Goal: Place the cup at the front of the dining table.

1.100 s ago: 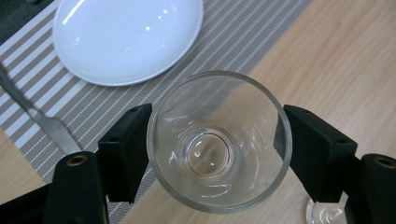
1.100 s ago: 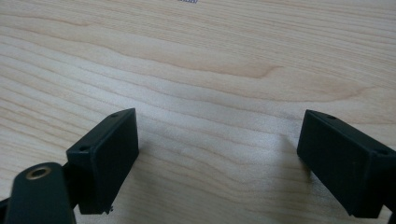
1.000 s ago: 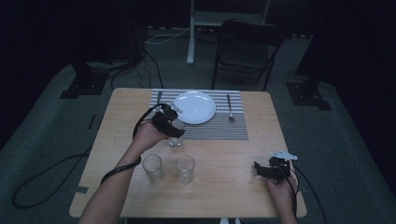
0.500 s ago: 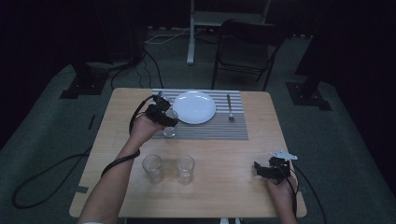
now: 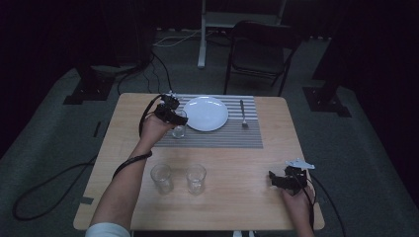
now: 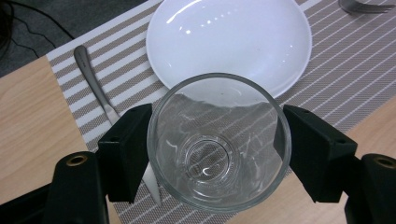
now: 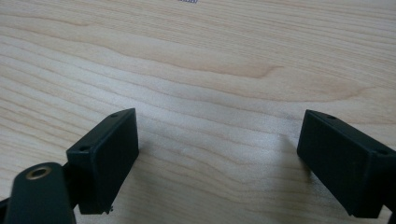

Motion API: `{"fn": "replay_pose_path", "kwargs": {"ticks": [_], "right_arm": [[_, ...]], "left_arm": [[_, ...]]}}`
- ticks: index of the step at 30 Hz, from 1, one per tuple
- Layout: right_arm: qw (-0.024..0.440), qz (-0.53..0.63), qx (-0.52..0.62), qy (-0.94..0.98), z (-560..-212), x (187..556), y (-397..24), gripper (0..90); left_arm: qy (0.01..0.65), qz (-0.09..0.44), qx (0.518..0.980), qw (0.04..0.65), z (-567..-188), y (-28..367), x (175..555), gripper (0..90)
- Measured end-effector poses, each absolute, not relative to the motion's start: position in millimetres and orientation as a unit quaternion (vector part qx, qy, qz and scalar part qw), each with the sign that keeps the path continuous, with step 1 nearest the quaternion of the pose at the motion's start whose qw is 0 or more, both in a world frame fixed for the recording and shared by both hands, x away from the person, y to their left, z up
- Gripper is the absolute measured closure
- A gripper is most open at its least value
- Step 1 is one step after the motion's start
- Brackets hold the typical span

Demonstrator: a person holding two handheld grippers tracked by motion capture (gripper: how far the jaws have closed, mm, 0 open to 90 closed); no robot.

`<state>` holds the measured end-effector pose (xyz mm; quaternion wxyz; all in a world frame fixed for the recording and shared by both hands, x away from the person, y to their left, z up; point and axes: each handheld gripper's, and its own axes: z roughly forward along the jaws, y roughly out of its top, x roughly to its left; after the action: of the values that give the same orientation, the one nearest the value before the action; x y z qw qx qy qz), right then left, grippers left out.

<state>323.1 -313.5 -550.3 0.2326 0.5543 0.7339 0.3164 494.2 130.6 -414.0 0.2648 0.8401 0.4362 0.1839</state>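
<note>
The left claw [image 6: 217,154] squeezes a clear glass [image 6: 218,140] from both sides, with its mouth facing up, and holds it over the striped mat [image 5: 217,136] just beside the white plate [image 5: 206,112], most likely because a drinking glass belongs next to a plate when you lay a table. A knife [image 6: 100,95] lies on the mat on the plate's other side from the fork [image 5: 242,112], and two more glasses [image 5: 179,177] wait on the bare wood of the table [image 5: 237,163] nearer the person. The right claw [image 7: 217,158] rests far off by the table's edge, jaws wide apart with nothing in them, probably out of the way until it is needed.
</note>
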Motion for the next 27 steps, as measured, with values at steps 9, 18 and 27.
{"fn": "replay_pose_path", "kwargs": {"ticks": [9, 18, 27], "right_arm": [[0.234, 0.318, 0.554, 0.733, -550.2, 322.0, -312.8, 14.2], [0.234, 0.318, 0.554, 0.733, -550.2, 322.0, -312.8, 14.2], [0.234, 0.318, 0.554, 0.733, -550.2, 322.0, -312.8, 14.2]], "left_arm": [[0.451, 0.174, 0.835, 0.263, -430.9, 132.5, 506.7, 28.5], [0.456, 0.172, 0.828, 0.278, -437.3, 138.5, 506.1, 27.9], [0.455, 0.143, 0.832, 0.282, -441.5, 142.8, 503.1, 10.2]]}}
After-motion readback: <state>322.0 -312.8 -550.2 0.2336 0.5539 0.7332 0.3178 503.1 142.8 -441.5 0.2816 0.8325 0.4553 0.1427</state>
